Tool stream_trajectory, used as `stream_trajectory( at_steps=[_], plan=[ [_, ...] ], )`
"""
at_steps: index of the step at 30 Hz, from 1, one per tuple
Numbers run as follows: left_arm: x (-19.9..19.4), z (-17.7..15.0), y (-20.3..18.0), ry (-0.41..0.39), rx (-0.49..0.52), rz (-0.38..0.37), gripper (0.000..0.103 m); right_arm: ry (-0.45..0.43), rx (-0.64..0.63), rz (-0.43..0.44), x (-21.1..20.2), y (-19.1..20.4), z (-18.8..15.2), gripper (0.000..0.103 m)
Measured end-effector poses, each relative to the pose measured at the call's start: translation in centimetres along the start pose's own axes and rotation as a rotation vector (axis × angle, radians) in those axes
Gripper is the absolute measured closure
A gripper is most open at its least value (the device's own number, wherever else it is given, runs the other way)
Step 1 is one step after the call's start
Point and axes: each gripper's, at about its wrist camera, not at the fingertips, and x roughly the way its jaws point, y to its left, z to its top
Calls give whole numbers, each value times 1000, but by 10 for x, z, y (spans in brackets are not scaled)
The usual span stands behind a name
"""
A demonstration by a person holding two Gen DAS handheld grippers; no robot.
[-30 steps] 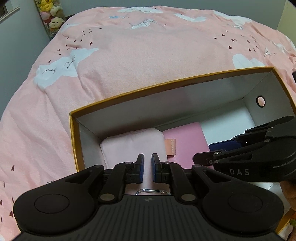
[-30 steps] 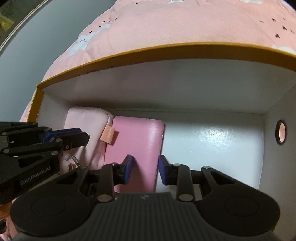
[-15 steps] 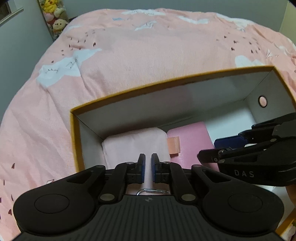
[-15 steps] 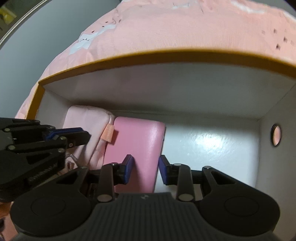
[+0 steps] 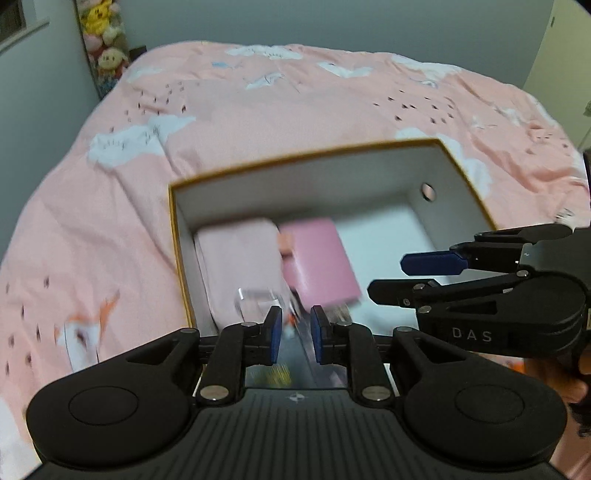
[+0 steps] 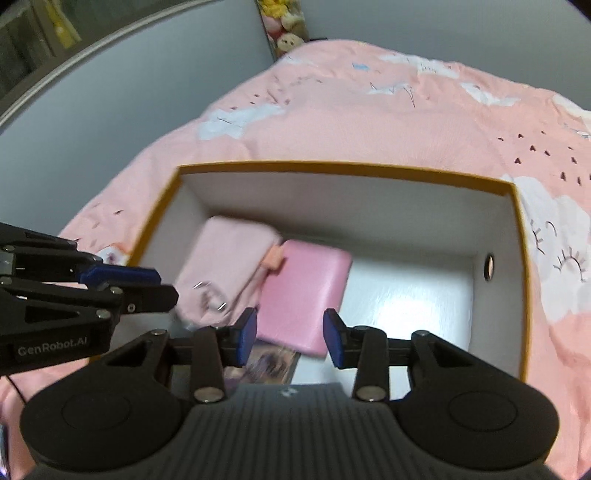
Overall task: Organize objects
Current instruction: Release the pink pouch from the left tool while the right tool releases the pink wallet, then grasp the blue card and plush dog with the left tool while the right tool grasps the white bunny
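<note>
An orange-rimmed box [image 5: 295, 159] [image 6: 351, 167] with white inside lies on the bed. In it, side by side, lie a pale pink pouch [image 5: 236, 254] [image 6: 221, 254] with a metal clip [image 6: 210, 295] and a darker pink case [image 5: 317, 258] [image 6: 306, 291]. A printed card [image 6: 269, 365] shows at the near end. My left gripper [image 5: 295, 332] [image 6: 147, 284] hovers above the pouch's near end, its jaws opening with nothing between them. My right gripper [image 6: 290, 334] [image 5: 424, 273] hovers over the case's near end, jaws opening, pads apart from it.
The pink bed cover [image 5: 258, 110] with clouds and birds spreads around the box. Plush toys [image 5: 105, 37] [image 6: 284, 26] stand against the grey wall at the far left. A round hole [image 5: 427, 192] pierces the box's right wall, and the box floor on the right is bare white.
Both grippers have risen and drawn back from inside the box, so the whole box and more bed show. Both pairs of jaws stand wider apart than before.
</note>
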Motion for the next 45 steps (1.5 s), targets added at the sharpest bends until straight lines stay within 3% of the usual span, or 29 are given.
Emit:
stream_trajectory(
  at_steps=[6,10,15,17,22,26,29,32,36,45],
  plan=[
    [-33,-39,8,23,-111,22,66,-36,6,43,-42,26,-46,57],
    [-45,-67,11,26,-182,43,59,-69,-18,13,-60,42,-77,57],
    [-56,-98,0,-31,-204,-56,58,-112,-9,-89,-82,41,-112,57],
    [-56,-107,-12,-59,-162,-83,58,-124,6,-138,-89,38,-128,57],
    [-47,-125,-53,-79,54,-48,58,-136,25,-237,-102,31,-162,57],
    [-34,-138,-79,-54,241,0,54,-107,88,-234,-101,20,-181,56],
    [-22,-146,-88,-18,326,34,53,-94,110,-234,-96,14,-186,55],
    [-10,-151,-93,15,370,56,53,-89,125,-240,-92,12,-188,48],
    [1,-153,-96,36,397,92,52,-77,142,-239,-86,9,-190,46],
    [19,-157,-114,72,440,153,39,-59,149,-218,-73,3,-191,38]
  ],
)
